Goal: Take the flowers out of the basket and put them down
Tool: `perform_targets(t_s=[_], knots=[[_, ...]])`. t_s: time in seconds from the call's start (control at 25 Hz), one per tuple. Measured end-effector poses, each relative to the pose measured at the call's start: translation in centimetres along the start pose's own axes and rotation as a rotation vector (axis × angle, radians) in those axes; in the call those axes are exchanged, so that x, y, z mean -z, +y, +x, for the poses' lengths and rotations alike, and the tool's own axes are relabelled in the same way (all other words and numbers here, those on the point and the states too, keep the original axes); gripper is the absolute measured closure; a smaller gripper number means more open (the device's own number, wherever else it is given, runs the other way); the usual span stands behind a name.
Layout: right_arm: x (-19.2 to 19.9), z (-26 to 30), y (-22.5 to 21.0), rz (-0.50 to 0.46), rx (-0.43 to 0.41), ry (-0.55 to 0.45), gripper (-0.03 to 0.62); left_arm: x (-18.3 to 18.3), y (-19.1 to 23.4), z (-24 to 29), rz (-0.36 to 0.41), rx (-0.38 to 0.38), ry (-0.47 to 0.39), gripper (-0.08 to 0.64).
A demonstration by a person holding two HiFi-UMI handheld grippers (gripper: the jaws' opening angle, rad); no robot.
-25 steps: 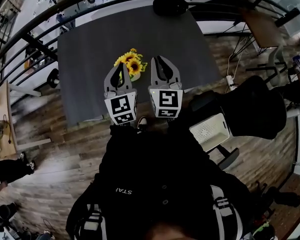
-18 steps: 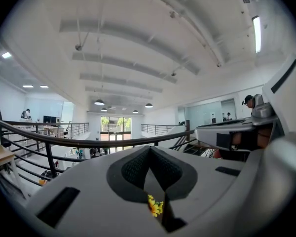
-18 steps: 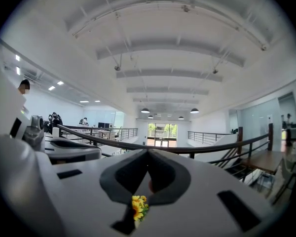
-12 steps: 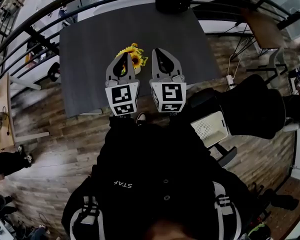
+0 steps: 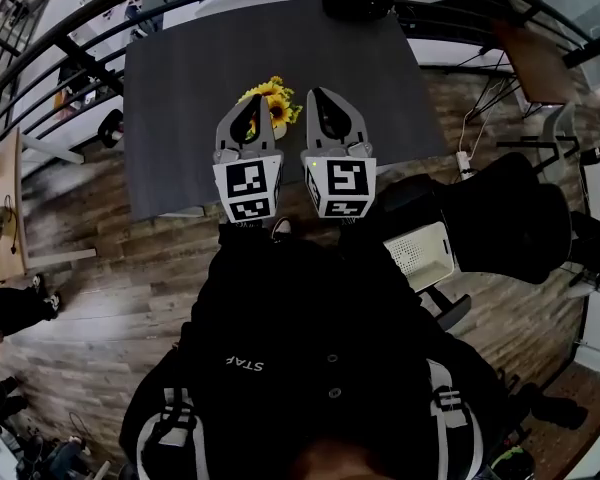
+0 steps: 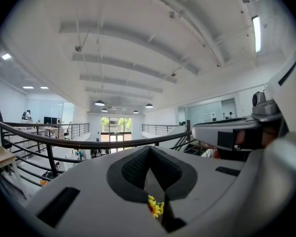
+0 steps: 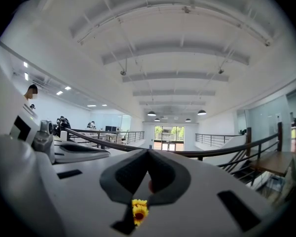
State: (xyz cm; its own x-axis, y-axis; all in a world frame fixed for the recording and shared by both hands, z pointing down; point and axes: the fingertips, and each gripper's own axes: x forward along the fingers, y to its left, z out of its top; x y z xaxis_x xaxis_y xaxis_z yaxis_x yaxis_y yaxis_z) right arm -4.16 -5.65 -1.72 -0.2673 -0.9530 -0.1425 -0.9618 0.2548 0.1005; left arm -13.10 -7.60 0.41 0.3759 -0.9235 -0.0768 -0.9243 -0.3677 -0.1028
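Jaws closed, empty, on my left gripper (image 5: 252, 103) and right gripper (image 5: 316, 96), hovering by the flowers (image 5: 276, 105) on the surface (image 5: 180, 118); I'd spare the petals.

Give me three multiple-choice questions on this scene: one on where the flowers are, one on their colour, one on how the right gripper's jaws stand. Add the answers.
1. Where are the flowers?
A. on the wooden floor
B. on the dark grey table
C. on the black chair

2. What colour are their petals?
A. red
B. white
C. yellow

3. How do the right gripper's jaws stand?
A. shut, nothing between them
B. wide apart
C. clamped on a cup

Answers:
1 B: the head view shows them on the tabletop, close by the right gripper's tip.
2 C: the petals are yellow round dark centres.
3 A: the right gripper view shows the pads meeting at the tip, and a flower shows only beyond them, through the gap below.
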Motion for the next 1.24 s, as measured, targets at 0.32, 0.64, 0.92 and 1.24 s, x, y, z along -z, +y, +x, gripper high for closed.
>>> perform_targets(t_s=[0.32, 0.64, 0.92, 1.24], knots=[[0.19, 0.47, 0.5, 0.0, -0.007, 0.003, 0.578, 0.13, 0.82, -0.12, 0.001, -0.015, 0.001, 0.56], [0.24, 0.79, 0.24, 0.003, -0.01, 0.008, 0.578, 0.22, 0.5, 0.28, 0.009, -0.011, 0.005, 0.56], [0.62, 0.55, -0.02, -0.002, -0.008, 0.011, 0.578, 0.39, 0.27, 0.19, 0.008, -0.013, 0.006, 0.56], [0.72, 0.37, -0.12, -0.006, -0.007, 0.006, 0.578, 0.63, -0.01, 0.2, 0.005, -0.013, 0.007, 0.56]])
